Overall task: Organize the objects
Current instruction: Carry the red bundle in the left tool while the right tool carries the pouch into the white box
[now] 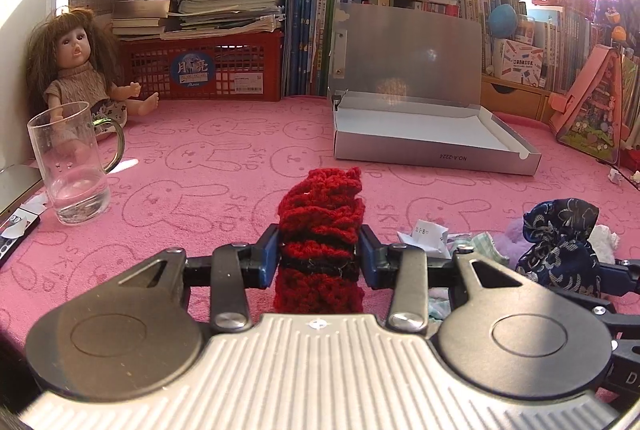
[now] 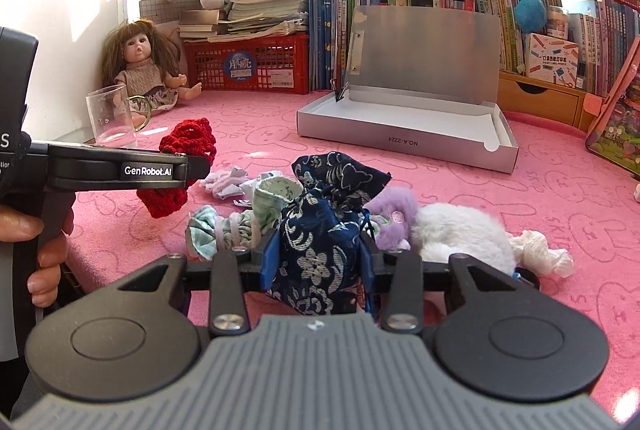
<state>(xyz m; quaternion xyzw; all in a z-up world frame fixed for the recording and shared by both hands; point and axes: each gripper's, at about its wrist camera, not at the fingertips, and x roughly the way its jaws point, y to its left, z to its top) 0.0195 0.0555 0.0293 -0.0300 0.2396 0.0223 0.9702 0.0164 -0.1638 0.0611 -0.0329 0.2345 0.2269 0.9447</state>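
Between the left tongs the red knit piece is clamped tight, lifted over the pink cloth; the right tongs hold the blue pouch. I would carry each level to the open box and release low inside.

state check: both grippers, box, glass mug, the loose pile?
left gripper: shut on red knit piece, lifted
right gripper: shut on blue brocade pouch
silver box: lid open, inside empty
glass mug: upright, empty
fabric pile: loose on mat
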